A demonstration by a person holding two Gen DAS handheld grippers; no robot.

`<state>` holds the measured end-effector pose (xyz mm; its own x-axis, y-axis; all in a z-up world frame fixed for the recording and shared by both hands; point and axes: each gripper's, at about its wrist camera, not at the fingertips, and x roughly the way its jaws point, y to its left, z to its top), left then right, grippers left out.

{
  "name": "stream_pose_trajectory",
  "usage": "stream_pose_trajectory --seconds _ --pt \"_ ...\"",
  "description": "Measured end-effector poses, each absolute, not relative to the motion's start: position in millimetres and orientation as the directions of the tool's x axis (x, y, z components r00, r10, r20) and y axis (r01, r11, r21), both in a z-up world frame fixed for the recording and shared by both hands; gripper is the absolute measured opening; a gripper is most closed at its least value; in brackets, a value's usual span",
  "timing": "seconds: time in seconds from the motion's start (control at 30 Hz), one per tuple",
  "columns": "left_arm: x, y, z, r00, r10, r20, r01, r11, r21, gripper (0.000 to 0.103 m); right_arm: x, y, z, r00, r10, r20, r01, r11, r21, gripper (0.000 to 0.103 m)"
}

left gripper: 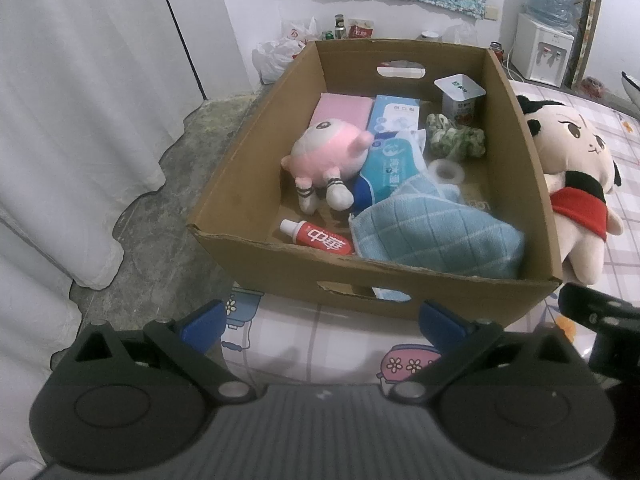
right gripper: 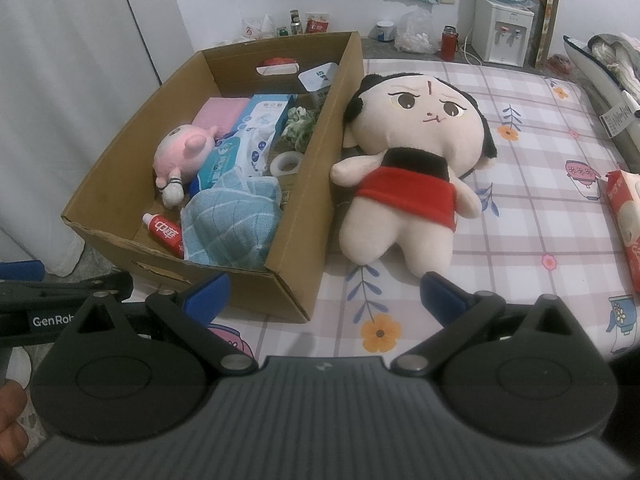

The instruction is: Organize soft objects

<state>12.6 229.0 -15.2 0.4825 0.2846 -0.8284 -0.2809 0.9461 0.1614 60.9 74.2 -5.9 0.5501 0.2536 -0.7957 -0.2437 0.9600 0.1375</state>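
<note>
Box (left gripper: 248,216), cardboard, open top, on bed (right gripper: 540,216), ahead of both sets of fingers. Contents: pink plush (left gripper: 328,152), blue towel (left gripper: 436,236), toothpaste (left gripper: 318,237), wipes pack (left gripper: 394,164), tape roll (left gripper: 446,170), green scrunchie (left gripper: 456,136), cup (left gripper: 460,98), pink pad (left gripper: 344,110), blue carton (left gripper: 394,114).

Doll (right gripper: 412,168), large, red dress, face up on bed, outside box, touching its right wall; ahead of right gripper (right gripper: 324,292) and slightly to its right.

Left gripper (left gripper: 322,322): fingers spread wide, nothing between them, short of box's near wall. Right gripper: fingers spread wide, empty, straddling box's near corner and doll's legs from a distance.

Step in hand, as judged: doll is the one soft item not yet boxed, so right gripper likely takes it. Advice: close on a narrow part, waist or an arm, since head and legs look too broad for the span; squeeze deep into the stuffing so it does not slip; lift clear of the wall before moving across. Free floor in box lies near the left wall; towel may need pressing down first.

Unclear: box floor beneath towel and wipes hidden; doll's far arm and back of head unseen; red carton (right gripper: 628,220) at right edge cut off; labels too small to read; part of a hand (right gripper: 12,420) at lower left of right view, mostly cropped.
</note>
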Motion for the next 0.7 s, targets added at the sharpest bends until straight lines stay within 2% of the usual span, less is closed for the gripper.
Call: stream_pose_trajectory --seconds 0.7 --pt "10.8 227.6 -20.0 0.470 0.289 -0.834 -0.281 0.945 0.169 0.103 59.8 71.3 -6.0 0.551 0.248 -0.797 -0.235 0.962 0.137 0.102"
